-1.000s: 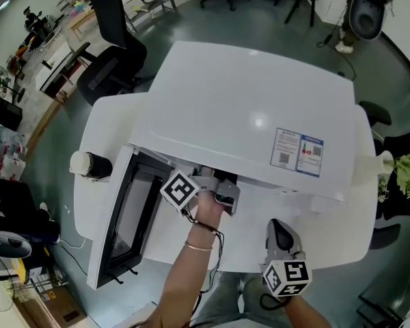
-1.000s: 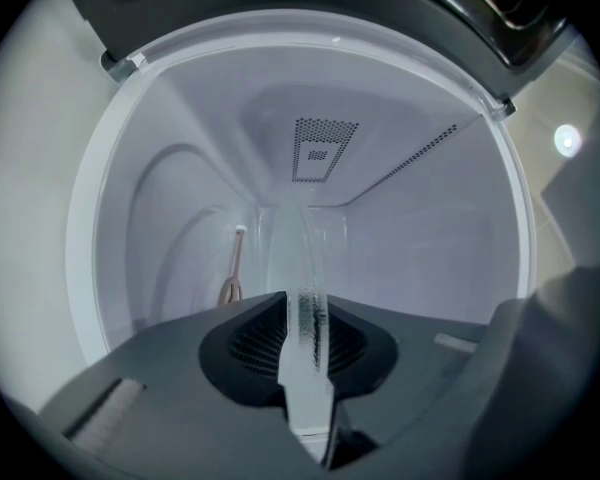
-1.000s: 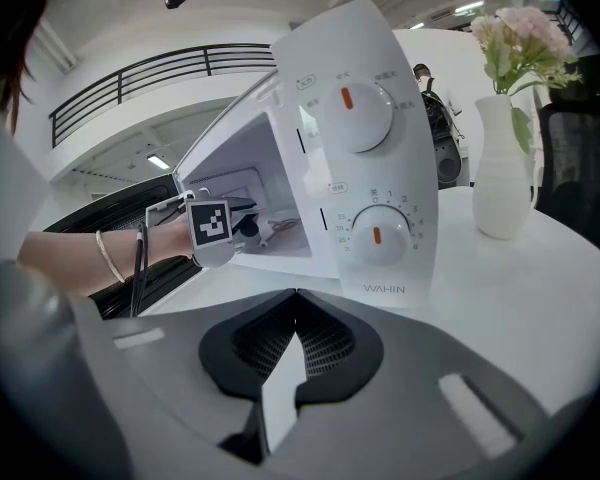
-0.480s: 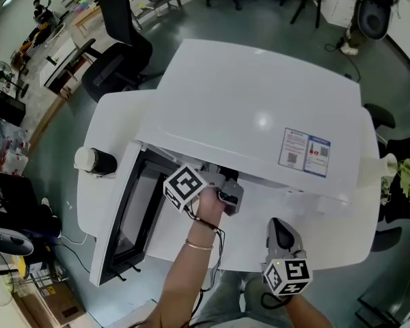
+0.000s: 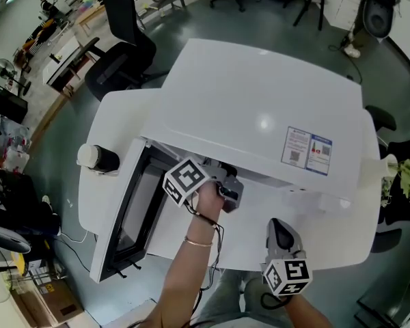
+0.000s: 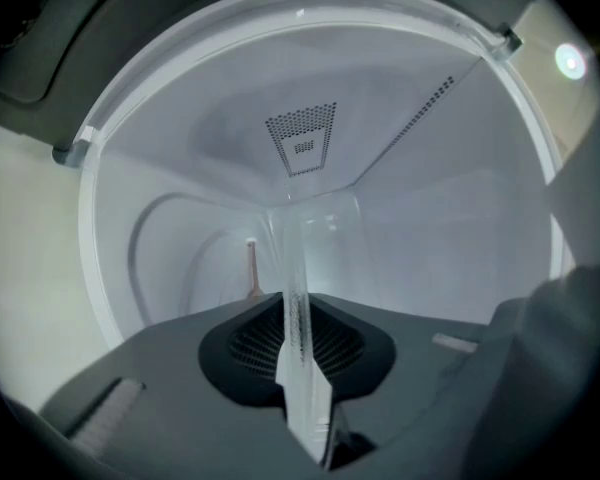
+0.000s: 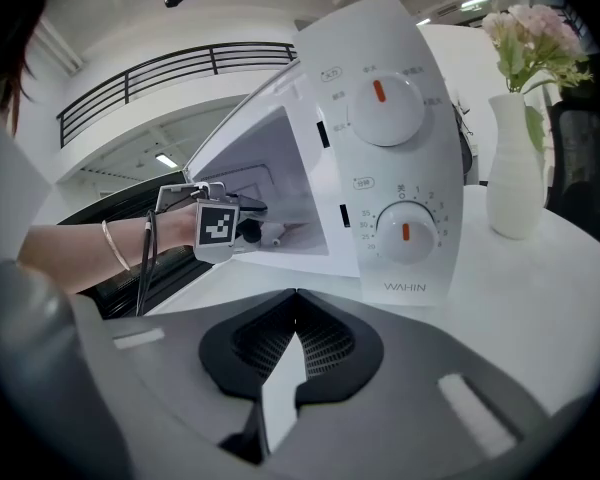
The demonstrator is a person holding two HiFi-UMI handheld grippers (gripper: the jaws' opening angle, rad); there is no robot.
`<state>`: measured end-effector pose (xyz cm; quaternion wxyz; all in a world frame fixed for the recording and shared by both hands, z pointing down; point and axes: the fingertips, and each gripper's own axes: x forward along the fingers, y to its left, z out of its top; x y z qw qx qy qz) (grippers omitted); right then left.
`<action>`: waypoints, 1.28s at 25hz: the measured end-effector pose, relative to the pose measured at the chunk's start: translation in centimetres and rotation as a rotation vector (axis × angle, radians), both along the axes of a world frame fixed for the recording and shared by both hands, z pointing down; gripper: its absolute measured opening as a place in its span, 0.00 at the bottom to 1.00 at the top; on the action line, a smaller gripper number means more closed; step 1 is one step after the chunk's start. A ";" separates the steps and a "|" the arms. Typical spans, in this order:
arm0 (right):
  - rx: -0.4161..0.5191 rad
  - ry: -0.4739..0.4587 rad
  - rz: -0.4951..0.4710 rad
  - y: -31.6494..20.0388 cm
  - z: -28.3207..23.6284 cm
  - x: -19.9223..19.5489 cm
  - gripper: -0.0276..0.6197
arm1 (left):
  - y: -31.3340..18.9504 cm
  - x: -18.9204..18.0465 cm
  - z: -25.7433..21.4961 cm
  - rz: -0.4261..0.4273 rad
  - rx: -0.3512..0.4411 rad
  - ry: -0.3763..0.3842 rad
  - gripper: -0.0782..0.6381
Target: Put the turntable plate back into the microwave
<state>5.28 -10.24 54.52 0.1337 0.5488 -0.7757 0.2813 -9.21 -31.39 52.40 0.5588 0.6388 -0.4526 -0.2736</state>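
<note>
The white microwave (image 5: 260,115) stands on a white table with its door (image 5: 123,210) swung open to the left. My left gripper (image 5: 225,185) reaches into the cavity mouth. In the left gripper view a clear glass turntable plate (image 6: 296,253) stands edge-on between the jaws of the left gripper (image 6: 300,313), which are closing on its rim, and it reaches on into the white cavity. The right gripper view shows the left gripper (image 7: 248,230) at the opening of the microwave (image 7: 380,148). My right gripper (image 5: 280,232) rests near the table's front edge, shut and empty (image 7: 294,303).
A white vase of flowers (image 7: 515,178) stands right of the microwave, seen at the table's right edge (image 5: 404,176). A black-and-white cylinder (image 5: 96,158) sits left of the door. Office chairs and desks surround the round table (image 5: 328,238).
The left gripper has rolled at the microwave opening, its marker cube tilting, while staying in place. The right gripper has not moved.
</note>
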 end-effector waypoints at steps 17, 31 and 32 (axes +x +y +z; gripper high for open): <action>0.002 0.004 0.001 0.4 -0.3 0.0 0.06 | 0.4 1.8 -0.8 0.207 0.080 -0.440 0.45; 0.002 -0.010 -0.026 1.5 -0.2 -1.4 0.06 | 2.0 2.0 -0.4 0.285 0.086 -0.575 0.52; 0.005 -0.013 -0.032 1.6 -0.3 -1.6 0.06 | 2.2 2.0 -0.3 0.289 0.085 -0.588 0.52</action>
